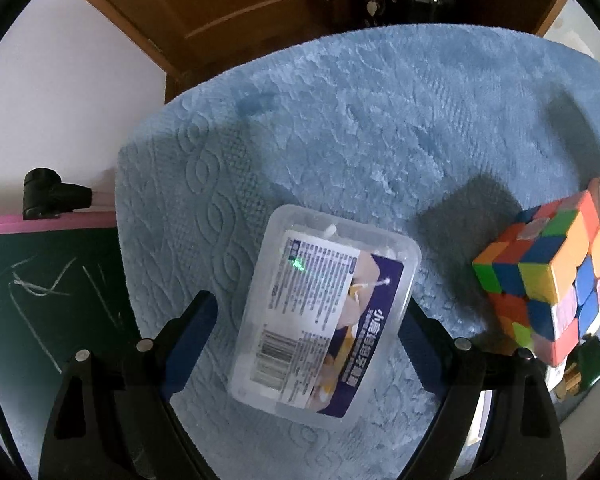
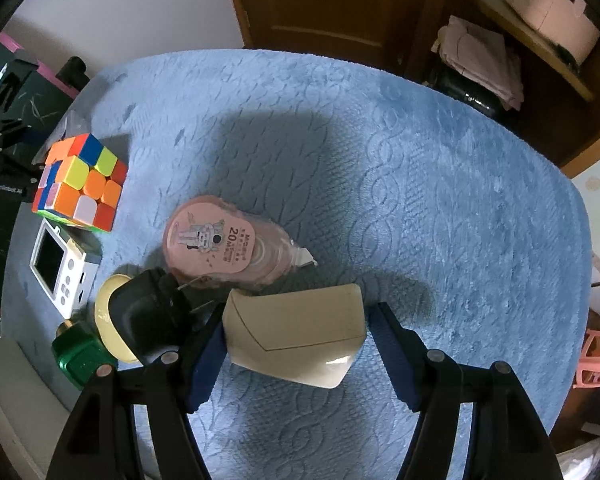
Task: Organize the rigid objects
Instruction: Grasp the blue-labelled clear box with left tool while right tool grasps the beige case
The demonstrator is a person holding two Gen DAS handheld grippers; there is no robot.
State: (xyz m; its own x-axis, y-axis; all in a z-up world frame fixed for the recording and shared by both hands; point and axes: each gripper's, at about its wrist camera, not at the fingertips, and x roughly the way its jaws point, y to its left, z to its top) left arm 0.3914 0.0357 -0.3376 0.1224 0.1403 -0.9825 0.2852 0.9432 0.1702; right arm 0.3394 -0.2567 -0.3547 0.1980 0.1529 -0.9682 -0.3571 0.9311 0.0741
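Observation:
A clear plastic box with a printed label [image 1: 324, 316] lies on the blue mat [image 1: 380, 120] between the fingers of my left gripper [image 1: 308, 312], which is open around it, the right finger touching its edge. A colourful puzzle cube [image 1: 548, 280] stands to its right; it also shows in the right wrist view [image 2: 80, 184]. My right gripper [image 2: 296, 328] is open around a beige flat case [image 2: 296, 332] lying on the mat [image 2: 420, 160]. A pink correction tape [image 2: 224, 240] lies just beyond the case.
Left of the right gripper lie a black object on a yellow disc [image 2: 140, 320], a green bottle-like item [image 2: 80, 352] and a small white device with a screen [image 2: 60, 264]. A chalkboard [image 1: 40, 300] stands left of the mat. A wooden door and shelves stand behind.

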